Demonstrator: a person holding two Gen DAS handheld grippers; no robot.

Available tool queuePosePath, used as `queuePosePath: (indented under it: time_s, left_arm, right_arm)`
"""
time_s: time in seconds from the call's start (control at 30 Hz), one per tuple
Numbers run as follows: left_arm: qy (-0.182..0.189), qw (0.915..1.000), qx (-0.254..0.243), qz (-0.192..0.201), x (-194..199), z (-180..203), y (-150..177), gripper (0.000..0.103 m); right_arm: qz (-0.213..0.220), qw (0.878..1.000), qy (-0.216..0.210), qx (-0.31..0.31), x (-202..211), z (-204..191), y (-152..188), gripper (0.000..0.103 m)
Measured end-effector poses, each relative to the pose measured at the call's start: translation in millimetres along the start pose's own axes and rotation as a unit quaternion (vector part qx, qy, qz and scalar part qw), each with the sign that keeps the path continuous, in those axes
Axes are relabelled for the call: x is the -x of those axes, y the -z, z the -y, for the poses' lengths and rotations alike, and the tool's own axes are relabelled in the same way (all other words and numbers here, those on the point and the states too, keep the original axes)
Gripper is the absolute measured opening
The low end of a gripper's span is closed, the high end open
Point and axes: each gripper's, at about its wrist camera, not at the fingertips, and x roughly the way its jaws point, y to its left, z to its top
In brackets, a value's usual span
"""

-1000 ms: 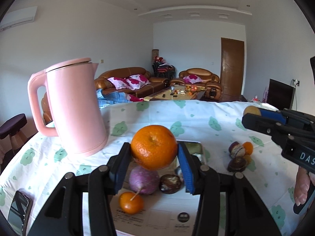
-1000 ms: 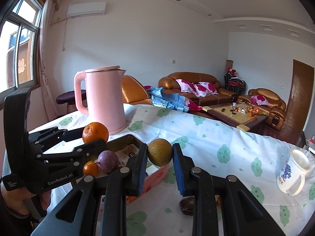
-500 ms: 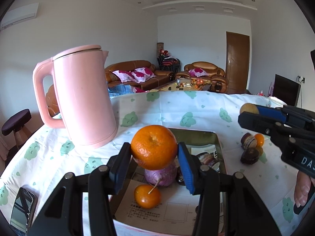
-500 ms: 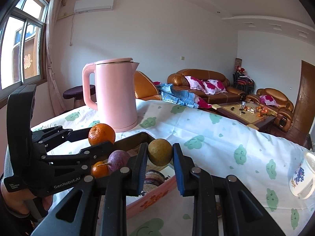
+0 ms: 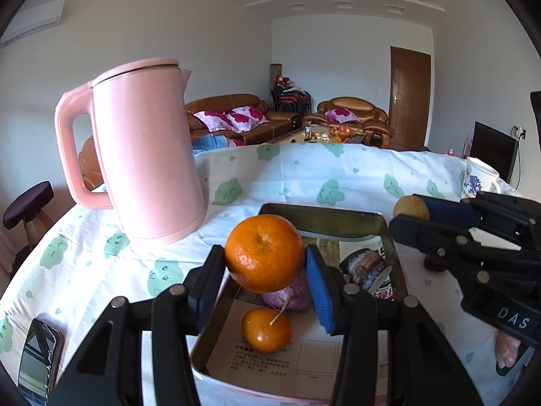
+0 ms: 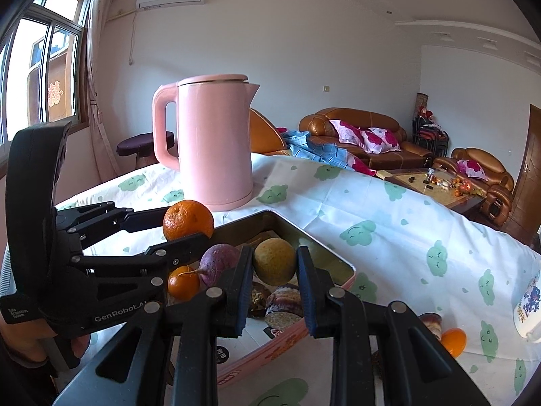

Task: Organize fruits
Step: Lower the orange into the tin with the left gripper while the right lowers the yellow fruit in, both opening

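My left gripper (image 5: 265, 264) is shut on a large orange (image 5: 264, 253) and holds it above the near left part of a pink tin box (image 5: 324, 218). My right gripper (image 6: 274, 264) is shut on a yellow-brown round fruit (image 6: 274, 261) and holds it over the same box (image 6: 333, 260). In the box lie a small orange (image 5: 266, 330), a purple fruit (image 5: 287, 296) and dark round pieces (image 6: 283, 306). The left gripper with its orange (image 6: 188, 220) also shows in the right wrist view.
A tall pink kettle (image 5: 145, 149) stands on the tablecloth left of the box. A phone (image 5: 39, 360) lies near the left table edge. A flowered mug (image 6: 527, 308), a small orange (image 6: 453, 340) and a dark fruit (image 6: 430, 323) sit right of the box.
Both grippers have moved forward over the box with their fruit still held. The kettle and box look closer and larger.
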Motion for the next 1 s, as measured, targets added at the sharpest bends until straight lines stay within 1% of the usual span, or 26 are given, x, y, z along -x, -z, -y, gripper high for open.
queuePosePath:
  time_s: [0.57,1.0]
  left_arm:
    - [0.010,0.9996,-0.010,-0.025,-10.2,1.8,8.4,0.050]
    - [0.009,0.9995,-0.016,-0.025,-10.6,2.9,10.3,0.050]
  right_arm:
    - [-0.030,0.999,-0.013,0.009,-16.2,-10.2,9.7,0.027]
    - [-0.055,0.998,-0.019,0.019,-27.8,-14.0,18.7,0.027]
